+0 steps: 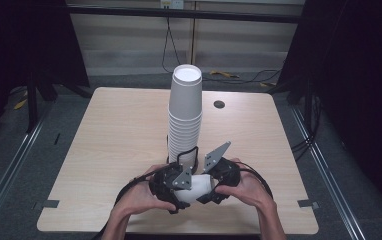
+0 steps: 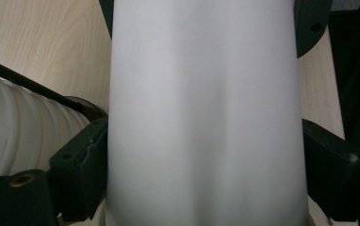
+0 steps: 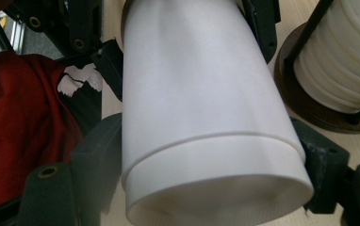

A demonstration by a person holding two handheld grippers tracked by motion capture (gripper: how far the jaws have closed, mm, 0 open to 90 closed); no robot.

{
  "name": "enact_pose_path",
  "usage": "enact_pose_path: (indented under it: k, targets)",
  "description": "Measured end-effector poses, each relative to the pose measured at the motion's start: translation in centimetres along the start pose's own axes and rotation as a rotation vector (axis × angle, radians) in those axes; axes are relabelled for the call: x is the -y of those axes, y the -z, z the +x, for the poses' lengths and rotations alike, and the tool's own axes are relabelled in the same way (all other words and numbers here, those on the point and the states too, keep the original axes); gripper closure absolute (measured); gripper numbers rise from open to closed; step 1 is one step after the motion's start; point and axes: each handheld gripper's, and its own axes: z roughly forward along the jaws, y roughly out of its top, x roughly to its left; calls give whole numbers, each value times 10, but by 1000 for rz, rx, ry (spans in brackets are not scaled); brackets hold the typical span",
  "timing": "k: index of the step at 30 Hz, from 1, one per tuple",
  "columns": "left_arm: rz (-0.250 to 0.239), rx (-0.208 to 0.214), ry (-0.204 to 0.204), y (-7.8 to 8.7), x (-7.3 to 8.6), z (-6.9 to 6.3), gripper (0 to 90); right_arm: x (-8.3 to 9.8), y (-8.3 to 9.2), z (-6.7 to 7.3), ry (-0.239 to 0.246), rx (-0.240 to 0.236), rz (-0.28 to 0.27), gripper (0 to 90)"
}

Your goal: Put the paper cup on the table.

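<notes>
Near the table's (image 1: 104,150) front edge, midway along it: two nested white paper cups (image 1: 199,189) held level between left gripper (image 1: 179,192) and right gripper (image 1: 210,186), just in front of tall cup stack (image 1: 185,115) in its wire holder (image 1: 186,154). Left jaws clamped on the outer cup's wall (image 2: 201,117), seen in the left gripper view; right jaws pressed on the rim end (image 3: 216,188), where an inner cup's edge peeks out. Likely step: pulling one cup free of the other. Best done with light pressure, no crushing of thin walls; straight pull along the cups' axis, slight twist to break suction, clear of the stack behind.
</notes>
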Motion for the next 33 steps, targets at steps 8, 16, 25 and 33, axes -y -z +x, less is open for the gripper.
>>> enact_pose_path:
  k: [8,16,25,33]
  targets:
    - [-125,23,19,6,5,4,133,0,3,3,6,4,-10,235]
    - [-268,36,32,19,12,7,160,1,1,3,12,11,-16,235]
    - [-361,-9,103,29,24,9,158,7,6,0,-37,44,-32,232]
    - [-429,-64,181,35,35,10,156,19,11,-2,-80,68,-83,231]
